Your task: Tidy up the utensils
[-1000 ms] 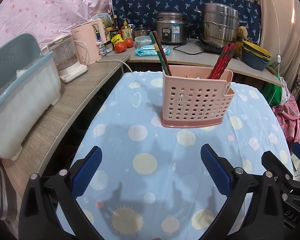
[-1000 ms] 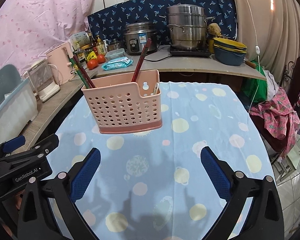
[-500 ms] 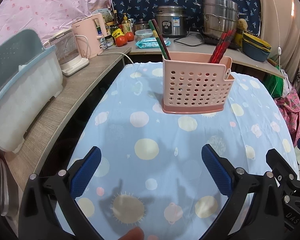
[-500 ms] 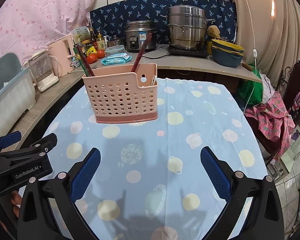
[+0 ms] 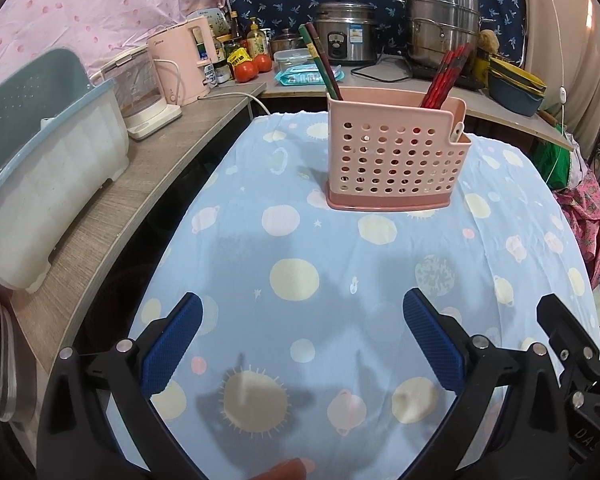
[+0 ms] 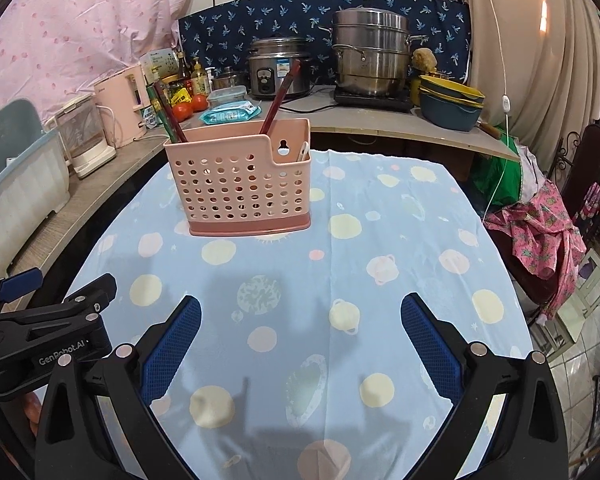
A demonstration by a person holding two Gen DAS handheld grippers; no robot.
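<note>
Caddy pink, perforated, upright | chopsticks red, leaning inside | left claw wide | right claw wide

left gripper: black plastic arms, blue cross-hatched fingers, silver round screws at the joints | right gripper: same black frame, blue textured fingers, silver screws | white "GenRobot.AI" lettering on the left gripper's side, seen from the right wrist | a bit of bare skin at the left view's bottom edge
</note>
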